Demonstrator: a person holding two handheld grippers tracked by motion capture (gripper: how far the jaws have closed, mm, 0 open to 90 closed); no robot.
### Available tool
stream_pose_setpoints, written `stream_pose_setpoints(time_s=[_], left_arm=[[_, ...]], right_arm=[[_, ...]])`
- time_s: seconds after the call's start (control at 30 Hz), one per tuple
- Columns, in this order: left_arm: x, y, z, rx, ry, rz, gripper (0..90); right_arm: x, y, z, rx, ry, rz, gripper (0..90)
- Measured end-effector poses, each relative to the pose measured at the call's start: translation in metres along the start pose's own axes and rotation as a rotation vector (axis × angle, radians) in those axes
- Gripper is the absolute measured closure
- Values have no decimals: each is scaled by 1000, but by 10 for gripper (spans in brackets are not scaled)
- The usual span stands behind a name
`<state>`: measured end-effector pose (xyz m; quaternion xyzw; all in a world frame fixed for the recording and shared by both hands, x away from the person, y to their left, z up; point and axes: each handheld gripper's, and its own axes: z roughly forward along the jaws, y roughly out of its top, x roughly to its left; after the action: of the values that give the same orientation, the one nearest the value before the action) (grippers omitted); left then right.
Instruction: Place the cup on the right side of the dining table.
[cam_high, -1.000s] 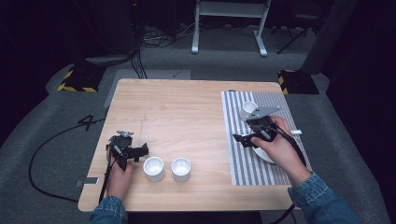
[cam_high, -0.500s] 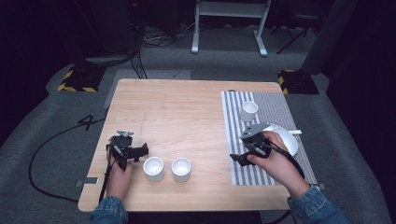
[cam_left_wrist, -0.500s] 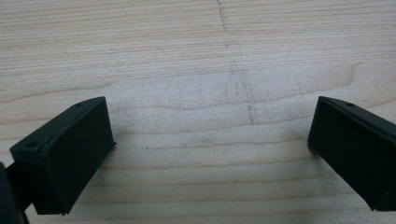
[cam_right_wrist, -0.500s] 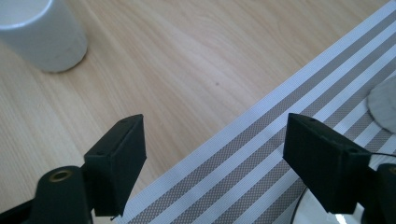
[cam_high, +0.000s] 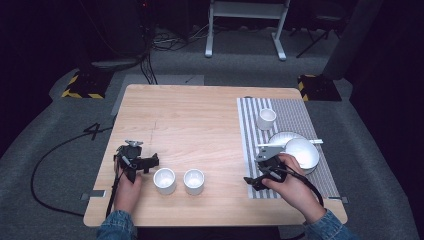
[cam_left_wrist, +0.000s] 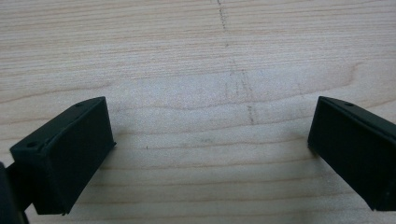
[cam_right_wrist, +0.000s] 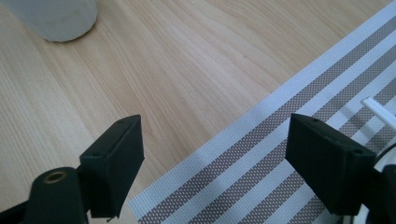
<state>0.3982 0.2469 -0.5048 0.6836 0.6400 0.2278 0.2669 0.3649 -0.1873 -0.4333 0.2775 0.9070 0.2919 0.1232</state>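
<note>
Resting on the bench (cam_high: 200, 120), the left gripper (cam_high: 148, 162) sits released just beside 2 white cups (cam_high: 164, 180); the right gripper (cam_high: 254, 181), fingers spread empty, overlaps the striped mat (cam_high: 295, 117) near the bowl (cam_high: 301, 152).

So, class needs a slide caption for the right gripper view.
Open right gripper poised over the striped placemat's edge on the wooden table.

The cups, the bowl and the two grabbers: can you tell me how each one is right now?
Left cup: upright, looks empty, on bare wood.
Middle cup: upright, looks empty, beside the left cup.
Far cup: upright on the striped mat.
Bowl: upright, on a plate.
Left gripper: open, holding nothing, over bare wood.
Right gripper: open, holding nothing, over the mat's edge.
</note>
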Motion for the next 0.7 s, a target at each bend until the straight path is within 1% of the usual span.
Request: stream_pose_setpoints(time_s=[0.07, 0.13, 0.23, 0.27, 0.33, 0.53, 0.7], left_arm=[[0, 0, 0, 0, 0, 0, 3], [0, 0, 0, 0, 0, 0, 3], [0, 0, 0, 0, 0, 0, 3], [0, 0, 0, 0, 0, 0, 3], [0, 0, 0, 0, 0, 0, 3], [0, 0, 0, 0, 0, 0, 3], [0, 0, 0, 0, 0, 0, 3]], right_arm=[[1, -5, 3, -2, -5, 3, 190], [3, -9, 6, -15, -8, 2, 186], [5, -17, 11, -38, -3, 12, 184], [6, -20, 13, -47, 4, 27, 181], [8, -25, 16, -58, 6, 31, 180], [12, -40, 22, -86, -5, 50, 177], [19, -48, 26, -103, -6, 50, 183]])
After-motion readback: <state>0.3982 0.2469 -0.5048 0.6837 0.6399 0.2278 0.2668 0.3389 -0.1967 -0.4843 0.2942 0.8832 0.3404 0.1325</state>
